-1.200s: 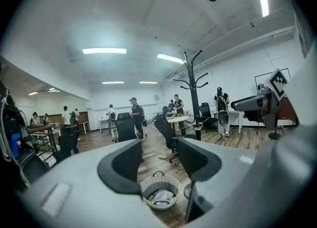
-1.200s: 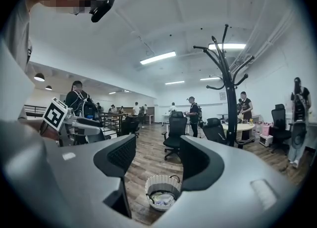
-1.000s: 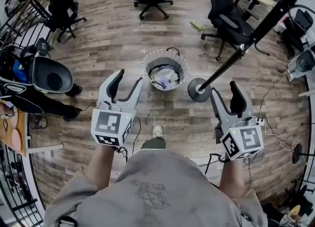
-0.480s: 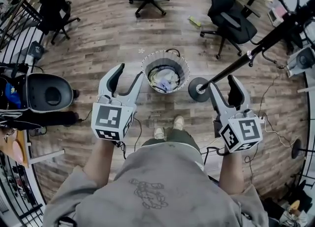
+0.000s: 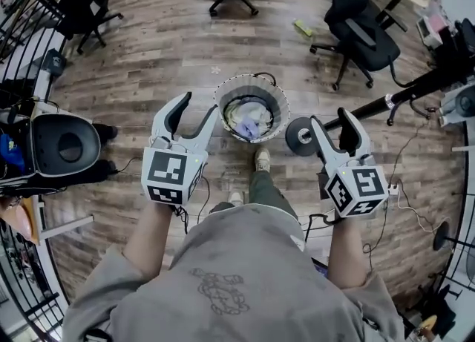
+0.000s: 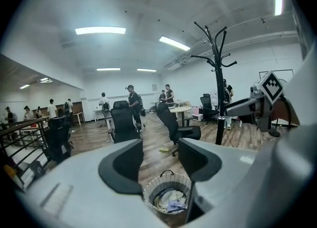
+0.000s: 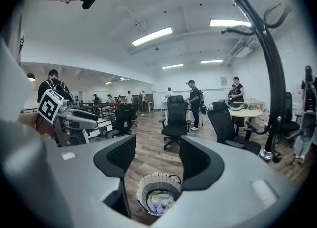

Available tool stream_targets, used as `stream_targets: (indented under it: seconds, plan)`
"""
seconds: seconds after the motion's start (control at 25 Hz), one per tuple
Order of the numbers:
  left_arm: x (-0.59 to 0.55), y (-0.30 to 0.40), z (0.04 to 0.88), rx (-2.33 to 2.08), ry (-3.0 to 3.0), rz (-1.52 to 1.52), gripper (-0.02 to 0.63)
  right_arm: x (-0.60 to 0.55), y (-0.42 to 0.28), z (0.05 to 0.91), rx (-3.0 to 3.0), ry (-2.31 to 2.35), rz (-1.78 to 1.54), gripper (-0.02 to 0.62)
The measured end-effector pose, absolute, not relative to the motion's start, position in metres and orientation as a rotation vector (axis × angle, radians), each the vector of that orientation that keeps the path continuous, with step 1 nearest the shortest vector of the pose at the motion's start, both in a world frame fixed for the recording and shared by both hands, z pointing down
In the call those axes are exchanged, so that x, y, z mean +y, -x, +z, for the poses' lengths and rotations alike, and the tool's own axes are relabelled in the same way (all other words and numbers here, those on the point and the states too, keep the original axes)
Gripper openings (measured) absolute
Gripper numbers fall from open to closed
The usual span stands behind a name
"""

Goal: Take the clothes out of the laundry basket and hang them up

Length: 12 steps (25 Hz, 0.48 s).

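In the head view, my left gripper (image 5: 197,107) and right gripper (image 5: 332,119) hover over the laundry basket (image 5: 276,103) on the floor (image 5: 178,44). The clothes (image 5: 249,116) lie crumpled inside it. The left gripper view shows jaws apart with nothing between them. The right gripper view shows the same. The fabric looks soft and light, so I'd pinch a raised fold on top.
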<state>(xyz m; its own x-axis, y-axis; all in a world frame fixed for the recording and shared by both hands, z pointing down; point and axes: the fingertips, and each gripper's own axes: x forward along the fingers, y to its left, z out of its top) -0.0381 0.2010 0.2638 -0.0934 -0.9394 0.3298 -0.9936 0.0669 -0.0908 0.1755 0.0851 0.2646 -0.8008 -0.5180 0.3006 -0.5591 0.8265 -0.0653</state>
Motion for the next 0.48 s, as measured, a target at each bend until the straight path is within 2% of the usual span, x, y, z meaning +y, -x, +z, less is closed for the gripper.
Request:
stream_targets:
  seconds: [0.48]
  plan:
    - [0.096, 0.078, 0.374, -2.085, -1.760, 0.526, 0.222, -0.025, -0.119, 0.405, -2.534, -0.594, 0.342, 0.288]
